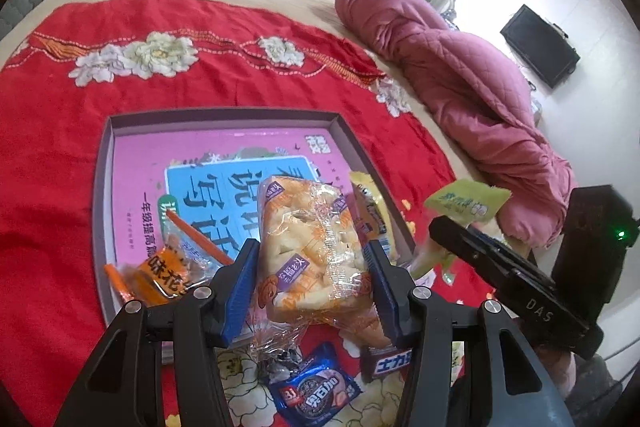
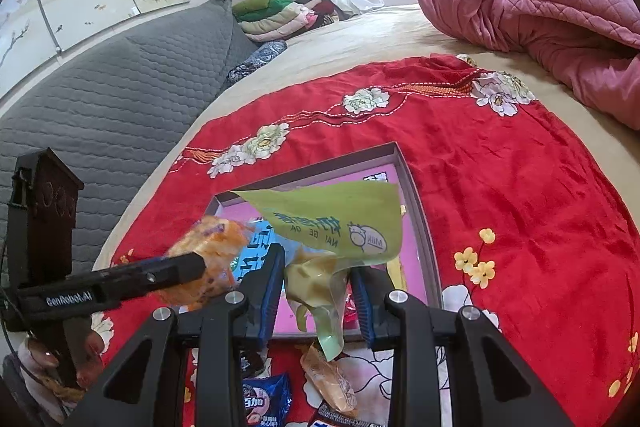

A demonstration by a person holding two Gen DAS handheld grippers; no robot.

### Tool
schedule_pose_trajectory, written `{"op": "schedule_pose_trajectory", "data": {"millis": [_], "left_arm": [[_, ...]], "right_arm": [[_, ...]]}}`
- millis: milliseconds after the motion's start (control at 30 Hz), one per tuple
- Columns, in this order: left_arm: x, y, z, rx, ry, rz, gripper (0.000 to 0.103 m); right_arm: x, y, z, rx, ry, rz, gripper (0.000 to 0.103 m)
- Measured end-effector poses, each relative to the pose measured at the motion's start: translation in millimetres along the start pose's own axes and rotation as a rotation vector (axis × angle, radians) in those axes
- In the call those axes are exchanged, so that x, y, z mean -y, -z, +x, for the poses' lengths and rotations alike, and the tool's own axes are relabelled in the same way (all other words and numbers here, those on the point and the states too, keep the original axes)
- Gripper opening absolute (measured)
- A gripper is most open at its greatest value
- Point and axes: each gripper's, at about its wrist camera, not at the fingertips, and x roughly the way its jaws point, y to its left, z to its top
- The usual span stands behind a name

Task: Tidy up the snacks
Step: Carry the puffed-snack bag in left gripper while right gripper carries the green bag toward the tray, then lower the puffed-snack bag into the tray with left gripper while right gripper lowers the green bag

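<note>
My left gripper (image 1: pixel 310 277) is shut on a clear-wrapped bread pack (image 1: pixel 308 247) and holds it over the near edge of the shallow box tray (image 1: pixel 224 117) with a pink book inside. An orange snack pack (image 1: pixel 164 275) and a yellow pack (image 1: pixel 372 203) lie in the tray. My right gripper (image 2: pixel 318 289) is shut on a green milk-snack bag (image 2: pixel 340 223), held above the tray (image 2: pixel 416 179); the bag also shows in the left wrist view (image 1: pixel 466 203). The bread pack shows in the right wrist view (image 2: pixel 208 255).
A blue cookie pack (image 1: pixel 316 387) and a dark chocolate bar (image 1: pixel 386 359) lie on the red flowered cloth (image 1: pixel 200 87) near me, with another small pack (image 2: pixel 332 383). A pink quilt (image 1: pixel 440 63) lies at the right; a grey headboard (image 2: pixel 100 107) at the left.
</note>
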Motion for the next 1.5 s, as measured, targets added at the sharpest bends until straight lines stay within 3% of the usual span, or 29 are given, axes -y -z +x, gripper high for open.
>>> {"op": "schedule_pose_trajectory", "data": {"millis": [800, 1500], "left_arm": [[2, 12, 49, -0.059, 0.011, 0.007, 0.055], [-8, 10, 57, -0.053, -0.041, 0.002, 0.055]], "right_arm": [[12, -5, 17, -0.016, 0.019, 0.049, 0.033], [20, -1, 33, -0.045, 0.042, 0.071, 0.033]]}}
